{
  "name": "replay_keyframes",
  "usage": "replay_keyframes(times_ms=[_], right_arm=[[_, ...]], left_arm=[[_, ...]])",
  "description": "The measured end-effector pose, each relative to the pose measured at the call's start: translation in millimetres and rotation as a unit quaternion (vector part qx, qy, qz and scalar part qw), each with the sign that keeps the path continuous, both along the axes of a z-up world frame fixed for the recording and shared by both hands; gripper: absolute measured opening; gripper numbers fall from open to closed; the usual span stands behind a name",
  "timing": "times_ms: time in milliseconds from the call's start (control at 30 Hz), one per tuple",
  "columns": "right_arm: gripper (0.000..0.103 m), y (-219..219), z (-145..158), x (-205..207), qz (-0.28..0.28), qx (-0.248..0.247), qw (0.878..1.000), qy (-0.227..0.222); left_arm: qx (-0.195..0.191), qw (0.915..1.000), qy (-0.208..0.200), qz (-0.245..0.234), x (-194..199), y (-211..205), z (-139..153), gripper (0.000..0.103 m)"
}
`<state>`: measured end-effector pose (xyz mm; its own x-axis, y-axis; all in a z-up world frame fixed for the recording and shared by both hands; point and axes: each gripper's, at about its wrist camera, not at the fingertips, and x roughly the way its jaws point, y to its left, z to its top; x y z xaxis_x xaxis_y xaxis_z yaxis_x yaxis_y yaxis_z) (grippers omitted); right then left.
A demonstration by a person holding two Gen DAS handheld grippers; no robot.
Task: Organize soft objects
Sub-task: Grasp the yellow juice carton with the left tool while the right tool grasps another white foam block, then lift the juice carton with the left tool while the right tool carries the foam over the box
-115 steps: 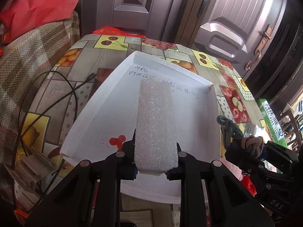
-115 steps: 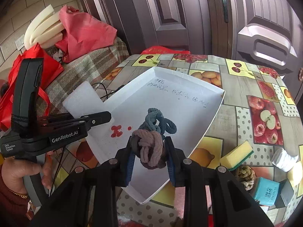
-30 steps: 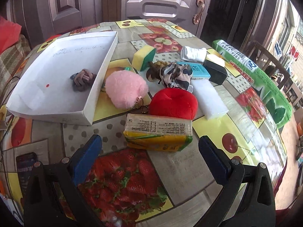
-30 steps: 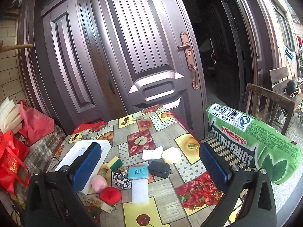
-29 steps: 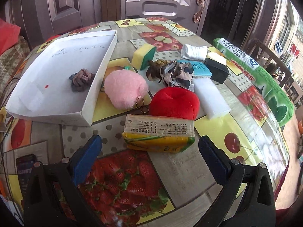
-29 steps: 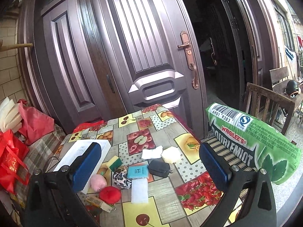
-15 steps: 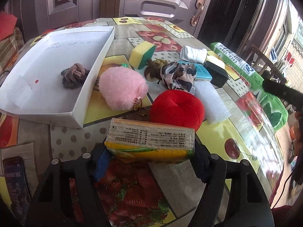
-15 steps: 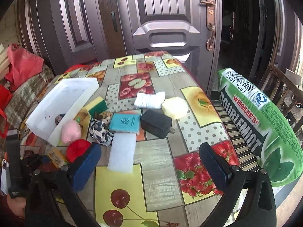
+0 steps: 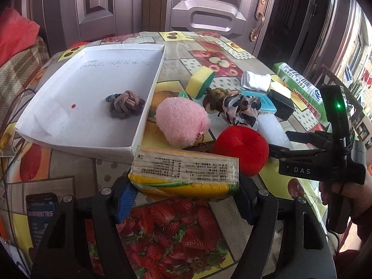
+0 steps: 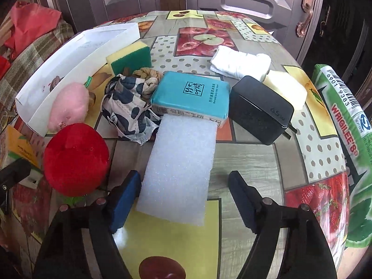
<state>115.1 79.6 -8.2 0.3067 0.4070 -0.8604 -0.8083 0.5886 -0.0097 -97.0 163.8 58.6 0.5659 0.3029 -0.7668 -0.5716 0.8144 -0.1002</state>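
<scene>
On the fruit-print tablecloth (image 9: 176, 53), left fingers (image 9: 126, 196) clamp a half-hidden tissue pack (image 9: 186, 174); right fingers (image 10: 125, 196) straddle white foam (image 10: 180, 167), unclosed.

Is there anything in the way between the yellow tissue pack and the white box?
Nothing visible blocks it. The left gripper holds the yellow tissue pack right beside the white box; only the box's low near wall lies between. The pink pompom sits off to the right.

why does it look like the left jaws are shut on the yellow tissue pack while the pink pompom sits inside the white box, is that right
Partly. The left gripper does have its jaws shut on the yellow tissue pack. But the pink pompom is not inside the white box; it lies on the table just outside the box's right wall. Only the knotted rope ball is inside. The left wrist view shows this.
</scene>
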Motion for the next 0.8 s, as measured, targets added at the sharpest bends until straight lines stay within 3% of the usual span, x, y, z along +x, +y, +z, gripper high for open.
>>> replay_keyframes(times_ms=[33,100,233,567,800], right_arm=[[0.073,-2,0,1,0.0,0.003,1.0,0.001],[0.049,-8,4,3,0.0,0.016,1.0,0.007],[0.049,-29,26,7,-0.015,0.071,0.997,0.019],[0.049,-69,97,-7,-0.037,0.162,0.986,-0.019],[0.049,-85,159,-24,-0.025,0.225,0.971,-0.083]], left_arm=[[0.001,1.0,-0.002,0.002,0,0,2,0.073],[0.003,1.0,-0.006,0.004,-1,-1,5,0.073],[0.011,0.9998,-0.017,0.001,-2,-6,17,0.073],[0.03,0.9974,-0.066,0.003,-18,-17,58,0.073],[0.068,0.9895,-0.125,0.026,-49,-10,120,0.073]])
